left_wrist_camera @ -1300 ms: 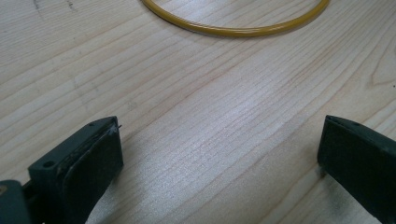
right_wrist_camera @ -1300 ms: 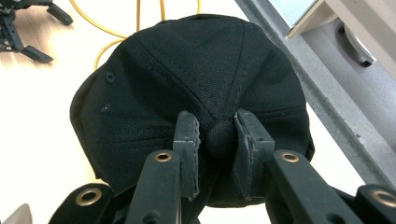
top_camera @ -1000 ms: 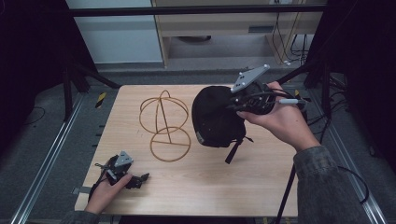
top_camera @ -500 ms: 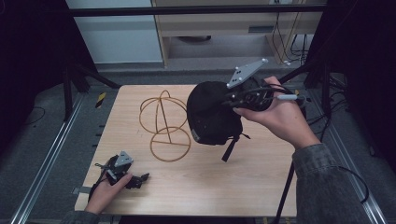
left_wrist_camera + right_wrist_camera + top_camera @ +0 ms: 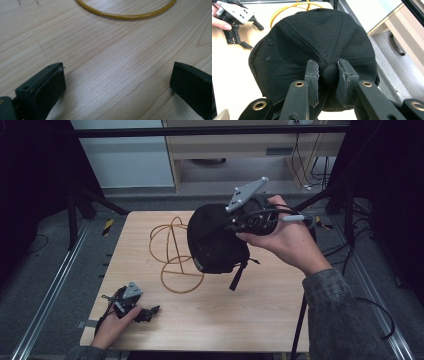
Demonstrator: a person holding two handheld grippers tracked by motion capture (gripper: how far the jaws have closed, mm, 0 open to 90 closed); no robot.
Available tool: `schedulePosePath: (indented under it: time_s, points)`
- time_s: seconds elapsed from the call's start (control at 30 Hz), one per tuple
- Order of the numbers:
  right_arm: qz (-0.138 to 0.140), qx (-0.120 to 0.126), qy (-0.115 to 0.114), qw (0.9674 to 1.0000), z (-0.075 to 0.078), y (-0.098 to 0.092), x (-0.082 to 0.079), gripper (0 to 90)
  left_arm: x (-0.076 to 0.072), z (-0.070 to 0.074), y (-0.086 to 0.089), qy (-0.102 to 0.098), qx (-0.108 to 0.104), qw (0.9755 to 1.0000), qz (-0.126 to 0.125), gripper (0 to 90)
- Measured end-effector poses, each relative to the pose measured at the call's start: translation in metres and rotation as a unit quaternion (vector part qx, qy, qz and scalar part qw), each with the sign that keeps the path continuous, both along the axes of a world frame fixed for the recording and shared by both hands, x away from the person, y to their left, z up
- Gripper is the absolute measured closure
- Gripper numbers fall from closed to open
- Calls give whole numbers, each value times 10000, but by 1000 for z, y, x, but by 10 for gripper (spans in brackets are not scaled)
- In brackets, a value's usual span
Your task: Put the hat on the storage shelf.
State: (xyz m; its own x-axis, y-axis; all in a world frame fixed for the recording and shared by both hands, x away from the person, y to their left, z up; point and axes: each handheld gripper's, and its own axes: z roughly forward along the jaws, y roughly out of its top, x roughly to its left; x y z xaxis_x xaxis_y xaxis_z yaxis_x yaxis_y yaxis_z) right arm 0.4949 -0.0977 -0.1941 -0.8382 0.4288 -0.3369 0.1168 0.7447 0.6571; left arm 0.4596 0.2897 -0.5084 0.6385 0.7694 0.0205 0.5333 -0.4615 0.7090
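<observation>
We see the cap (image 5: 312, 45) as black woven cloth, matt, with stitched seams and a cloth-covered top button. The table (image 5: 107, 65) looks like pale wood with a fine visible grain and a soft sheen. The wire stand (image 5: 172, 252) appears smooth, yellow and slightly glossy. The right gripper (image 5: 329, 75) has matt black jaws that look plastic, with brass-coloured metal eyelets.

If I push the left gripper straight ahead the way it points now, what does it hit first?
Probably the yellow wire stand's base ring. The left gripper lies low on the light wooden table with fingers open, bare wood between them, and the ring crosses just ahead. Depth is hard to judge.
</observation>
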Motion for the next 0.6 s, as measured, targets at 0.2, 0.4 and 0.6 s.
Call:
schedulePosePath:
  time_s: [0.2,0.4,0.6]
  points:
    - [108,-150,31,9998,3,15,1,724,0,0,0,-12,-2,10000,9,0]
    - [173,-159,11,9997,6,27,4,724,0,0,0,-10,-4,10000,10,0]
    - [227,-269,-14,9994,8,36,6,724,0,0,0,-4,0,10000,3,0]
